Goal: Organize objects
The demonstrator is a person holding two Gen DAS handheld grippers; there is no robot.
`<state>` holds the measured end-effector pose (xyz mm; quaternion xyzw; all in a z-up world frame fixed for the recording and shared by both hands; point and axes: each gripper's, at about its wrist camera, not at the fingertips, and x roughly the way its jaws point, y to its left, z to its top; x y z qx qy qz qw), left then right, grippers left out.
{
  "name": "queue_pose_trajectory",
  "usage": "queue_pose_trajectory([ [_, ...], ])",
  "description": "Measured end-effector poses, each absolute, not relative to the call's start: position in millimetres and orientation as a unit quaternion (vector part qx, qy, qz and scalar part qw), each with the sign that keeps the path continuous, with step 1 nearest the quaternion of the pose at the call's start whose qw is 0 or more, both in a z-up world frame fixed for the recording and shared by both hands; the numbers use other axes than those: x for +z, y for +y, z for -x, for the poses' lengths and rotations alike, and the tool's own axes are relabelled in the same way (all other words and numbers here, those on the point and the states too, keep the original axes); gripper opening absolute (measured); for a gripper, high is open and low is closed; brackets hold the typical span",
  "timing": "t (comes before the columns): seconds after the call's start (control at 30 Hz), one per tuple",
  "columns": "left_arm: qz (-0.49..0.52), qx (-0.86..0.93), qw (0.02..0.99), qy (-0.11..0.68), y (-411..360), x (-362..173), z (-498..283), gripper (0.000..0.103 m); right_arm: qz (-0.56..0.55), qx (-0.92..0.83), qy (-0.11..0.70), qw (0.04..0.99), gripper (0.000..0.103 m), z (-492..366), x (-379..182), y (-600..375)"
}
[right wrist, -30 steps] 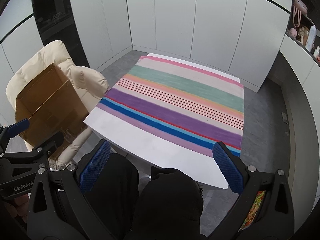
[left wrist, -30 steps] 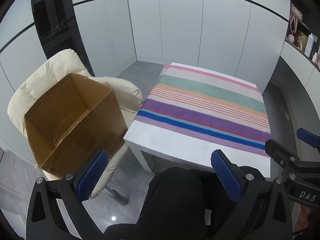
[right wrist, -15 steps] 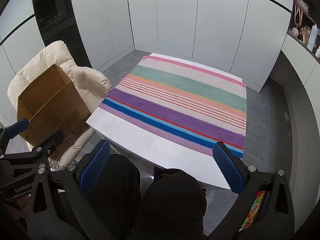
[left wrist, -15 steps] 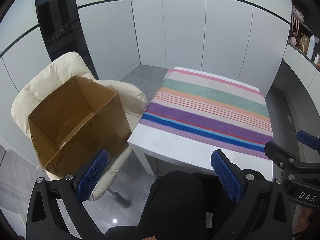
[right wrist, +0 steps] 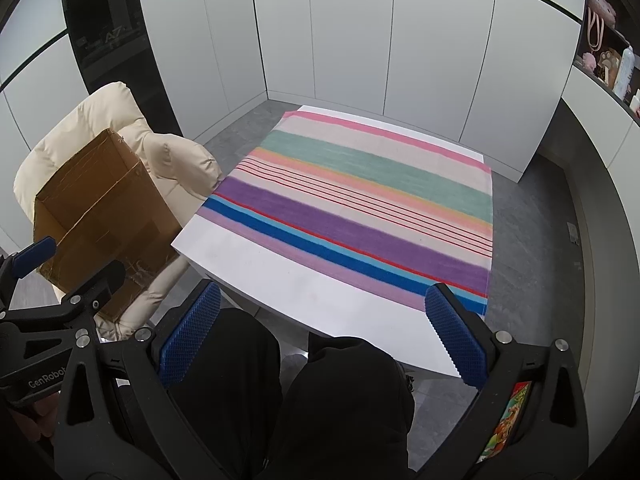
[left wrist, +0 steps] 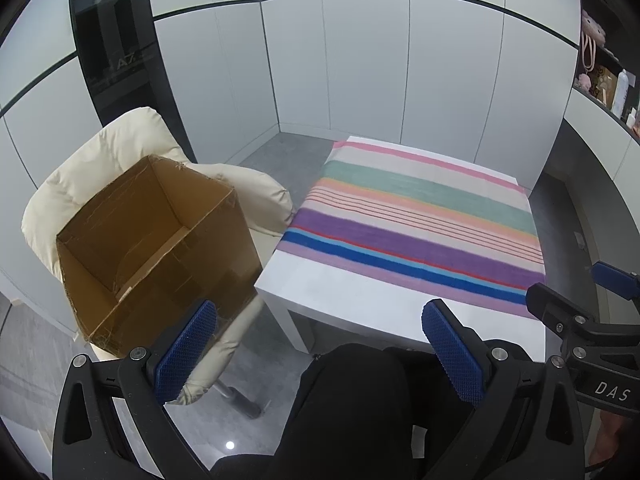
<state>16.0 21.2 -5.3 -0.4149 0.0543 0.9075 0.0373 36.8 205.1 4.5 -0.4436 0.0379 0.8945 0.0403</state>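
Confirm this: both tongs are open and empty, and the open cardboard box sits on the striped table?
Not quite. The box sits on the cream chair beside the table, as the left wrist view shows. Both tongs, left and right, are open and empty.

Colourful packet (right wrist: 506, 420) behind right gripper's arm

This looks like a room in a home. White cupboard doors (right wrist: 352, 60) cover the walls, and the floor (right wrist: 532, 240) is grey. A white table (right wrist: 288, 288) wears a stripy cloth (right wrist: 360, 200). A soft cream chair (left wrist: 100, 168) stands beside it, and a shelf (right wrist: 608, 60) holds pink toys and a bottle
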Motion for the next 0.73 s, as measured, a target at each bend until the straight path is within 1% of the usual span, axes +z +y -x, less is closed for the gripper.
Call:
queue_pose_trajectory([
  [0.73,0.417,0.906,0.041,0.054,19.1,-6.5,-15.2,0.103,0.444,0.895,0.037,0.041,0.103,-36.4,3.9,204.3],
])
